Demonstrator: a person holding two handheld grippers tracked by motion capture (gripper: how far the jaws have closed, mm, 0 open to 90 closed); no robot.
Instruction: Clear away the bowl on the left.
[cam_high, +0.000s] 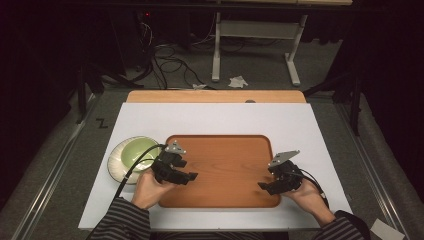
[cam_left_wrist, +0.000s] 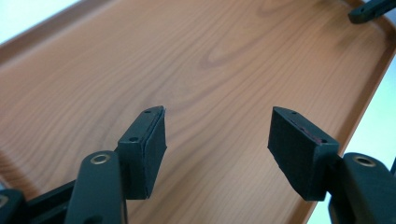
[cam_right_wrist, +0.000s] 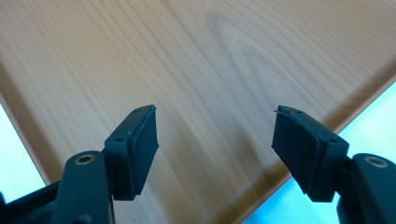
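High view: green bowl (cam_high: 134, 152) on white plate (cam_high: 116, 165), left of wooden tray (cam_high: 225, 170)
Left gripper (cam_left_wrist: 217, 140): jaws wide, empty, over tray
Right gripper (cam_right_wrist: 215, 140): jaws wide, empty; tray's edge close

One wooden tray (cam_high: 225, 167), rectangular with rounded corners. One green bowl (cam_high: 136, 151), set on one white plate (cam_high: 114, 162). One white mat (cam_high: 215, 117) covering one surface (cam_high: 215, 96). Two grippers: left gripper (cam_high: 188, 177) and right gripper (cam_high: 264, 187), each with two black jaws. Two hands: left hand (cam_high: 147, 189), right hand (cam_high: 307, 196). Two striped sleeves (cam_high: 120, 222).
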